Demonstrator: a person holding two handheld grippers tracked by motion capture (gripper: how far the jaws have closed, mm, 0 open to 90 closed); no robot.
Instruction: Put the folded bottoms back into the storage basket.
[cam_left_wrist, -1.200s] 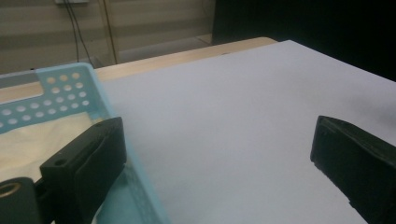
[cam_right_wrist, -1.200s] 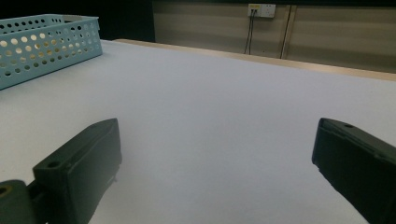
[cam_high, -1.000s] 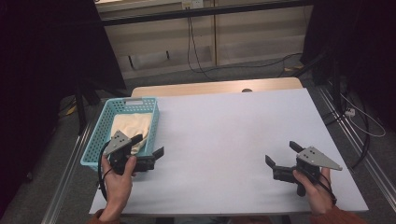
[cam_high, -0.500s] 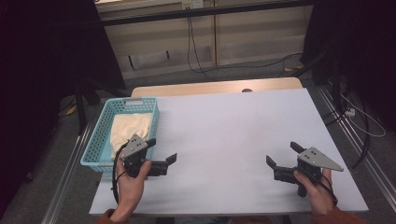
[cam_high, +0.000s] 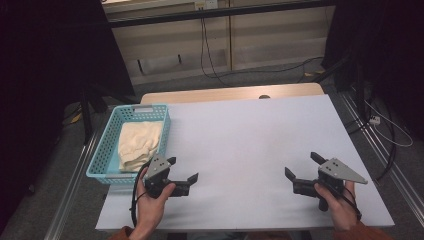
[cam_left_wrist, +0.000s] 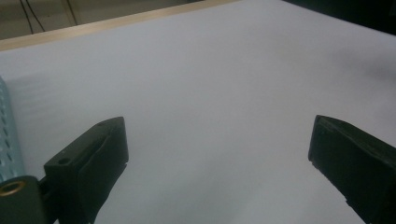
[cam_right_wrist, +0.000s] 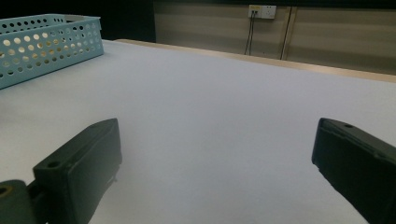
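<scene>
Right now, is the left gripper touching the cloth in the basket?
Apart. The high view shows the left gripper over the table, the basket wall lying between it and the cloth.

We log two hand-held grippers, both matt black with paired blocky jaws. The left gripper (cam_high: 183, 170) carries a grey three-cornered plate on top, dotted with small dark holes, and a black cable loops down from it past the wrist. The right gripper (cam_high: 301, 167) bears a matching grey plate tapering to a long point. In the gripper views each jaw shows a small round hole near its tip; a brass-coloured fitting sits at the left gripper's base. Orange-brown sleeve cuffs show at both wrists.
</scene>
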